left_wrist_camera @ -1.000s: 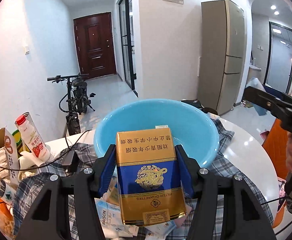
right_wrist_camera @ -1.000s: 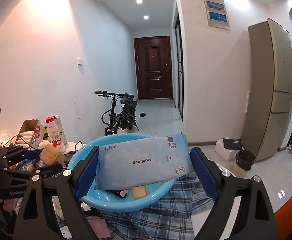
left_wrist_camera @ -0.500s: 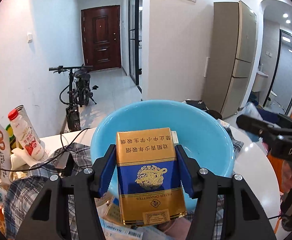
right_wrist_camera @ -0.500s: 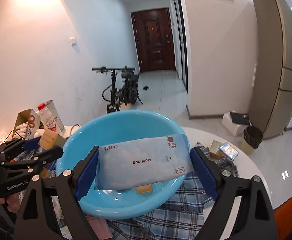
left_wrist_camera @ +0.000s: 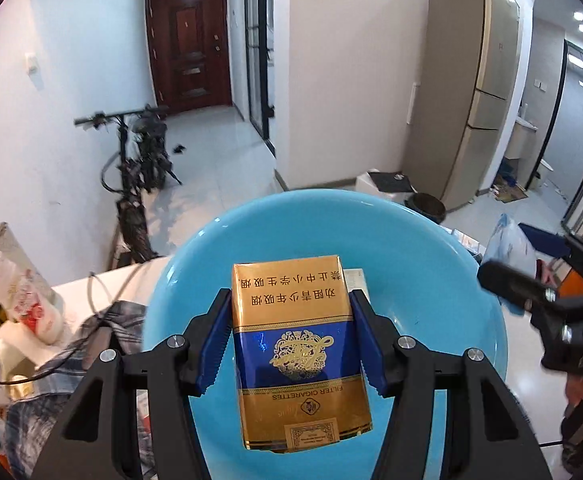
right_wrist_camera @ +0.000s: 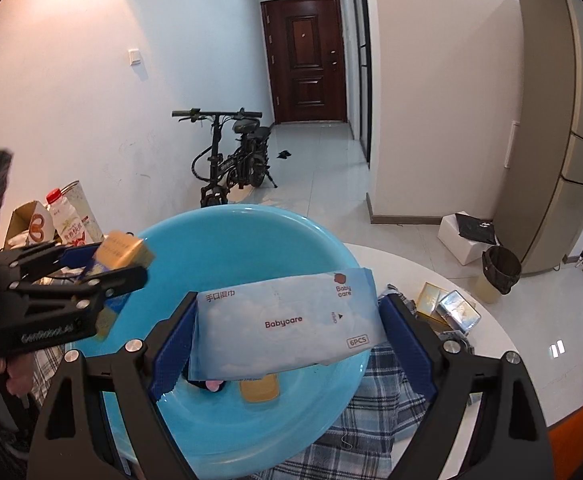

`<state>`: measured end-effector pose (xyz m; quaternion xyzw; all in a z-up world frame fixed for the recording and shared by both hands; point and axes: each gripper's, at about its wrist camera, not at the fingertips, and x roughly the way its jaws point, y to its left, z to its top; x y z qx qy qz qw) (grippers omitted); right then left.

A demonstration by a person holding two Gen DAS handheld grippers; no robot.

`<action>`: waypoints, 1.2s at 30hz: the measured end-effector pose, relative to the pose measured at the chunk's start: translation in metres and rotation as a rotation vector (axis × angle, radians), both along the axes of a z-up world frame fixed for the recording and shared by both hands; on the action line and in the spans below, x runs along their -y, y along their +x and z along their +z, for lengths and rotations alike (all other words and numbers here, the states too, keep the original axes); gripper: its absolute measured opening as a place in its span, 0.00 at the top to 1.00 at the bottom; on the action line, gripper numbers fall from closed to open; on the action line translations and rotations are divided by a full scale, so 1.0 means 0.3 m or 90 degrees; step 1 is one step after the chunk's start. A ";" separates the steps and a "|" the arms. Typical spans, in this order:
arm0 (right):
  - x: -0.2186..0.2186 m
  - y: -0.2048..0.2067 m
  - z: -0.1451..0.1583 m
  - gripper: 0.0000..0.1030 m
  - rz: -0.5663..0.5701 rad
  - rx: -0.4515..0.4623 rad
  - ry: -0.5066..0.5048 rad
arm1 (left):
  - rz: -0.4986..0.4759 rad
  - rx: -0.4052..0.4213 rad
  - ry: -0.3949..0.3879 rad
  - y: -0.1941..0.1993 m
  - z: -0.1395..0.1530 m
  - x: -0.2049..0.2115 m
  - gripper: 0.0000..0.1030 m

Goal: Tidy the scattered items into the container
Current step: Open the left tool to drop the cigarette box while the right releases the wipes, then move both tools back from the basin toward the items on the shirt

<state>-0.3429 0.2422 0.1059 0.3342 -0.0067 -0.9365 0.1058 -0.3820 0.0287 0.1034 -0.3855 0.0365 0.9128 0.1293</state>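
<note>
My left gripper [left_wrist_camera: 291, 340] is shut on a gold and blue cigarette pack [left_wrist_camera: 297, 344] and holds it above the blue basin [left_wrist_camera: 451, 280]. My right gripper [right_wrist_camera: 287, 332] is shut on a pale blue Babycare wipes pack [right_wrist_camera: 287, 320] and holds it over the basin [right_wrist_camera: 227, 240]. In the basin lie a small yellow block [right_wrist_camera: 259, 388] and a dark and pink item [right_wrist_camera: 211, 385]. The left gripper with its pack [right_wrist_camera: 121, 250] shows at the left of the right wrist view. The right gripper [left_wrist_camera: 531, 280] shows at the right of the left wrist view.
The basin stands on a plaid cloth [right_wrist_camera: 375, 416] on a round white table [right_wrist_camera: 487, 328]. A milk bottle [right_wrist_camera: 65, 222], a carton and a cable lie at the left. Gold and silver boxes [right_wrist_camera: 447, 308] lie at the right. A bicycle [right_wrist_camera: 235, 160] stands behind.
Both grippers have moved forward and up over the basin with their packs. The basin now fills more of both views.
</note>
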 end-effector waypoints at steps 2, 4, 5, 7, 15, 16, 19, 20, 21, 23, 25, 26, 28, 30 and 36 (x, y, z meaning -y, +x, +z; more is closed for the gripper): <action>-0.004 -0.009 -0.005 0.15 0.001 0.003 0.000 | -0.006 0.007 0.000 -0.027 -0.006 -0.011 0.42; -0.006 -0.020 -0.010 0.15 -0.006 0.004 0.002 | -0.008 0.012 -0.006 -0.054 -0.017 -0.030 0.42; -0.007 -0.026 -0.011 0.15 -0.005 0.006 0.000 | -0.008 0.019 -0.003 -0.070 -0.024 -0.034 0.42; -0.006 -0.034 -0.018 0.15 0.000 0.013 -0.004 | -0.009 0.040 0.007 -0.104 -0.044 -0.038 0.42; 0.033 -0.023 -0.034 0.15 0.025 0.017 0.018 | 0.000 0.069 -0.026 -0.190 -0.104 -0.073 0.42; 0.034 -0.022 -0.034 0.15 0.027 0.017 0.020 | 0.000 0.070 -0.025 -0.191 -0.105 -0.073 0.42; 0.038 -0.024 -0.037 0.15 0.024 0.019 0.021 | -0.005 0.061 -0.019 -0.193 -0.106 -0.075 0.37; 0.036 -0.025 -0.039 0.15 0.021 0.020 0.022 | -0.002 0.057 -0.017 -0.193 -0.104 -0.070 0.26; 0.033 -0.026 -0.041 0.15 0.018 0.021 0.022 | 0.004 0.052 -0.015 -0.191 -0.100 -0.064 0.13; 0.032 -0.028 -0.044 0.15 0.015 0.025 0.020 | 0.014 0.037 0.001 -0.188 -0.088 -0.044 0.11; 0.028 -0.029 -0.047 0.15 0.013 0.029 0.016 | 0.024 0.030 0.009 -0.184 -0.074 -0.029 0.11; 0.029 -0.029 -0.047 0.15 0.013 0.030 0.015 | 0.027 0.029 0.009 -0.183 -0.069 -0.021 0.11; 0.033 -0.026 -0.045 0.15 0.016 0.031 0.016 | 0.029 0.027 0.010 -0.181 -0.059 -0.013 0.11; 0.041 -0.021 -0.039 0.15 0.020 0.028 0.020 | 0.032 0.026 0.007 -0.175 -0.049 -0.007 0.11; 0.073 -0.018 -0.030 0.15 0.032 0.026 0.027 | 0.034 0.014 -0.006 -0.139 -0.019 0.007 0.11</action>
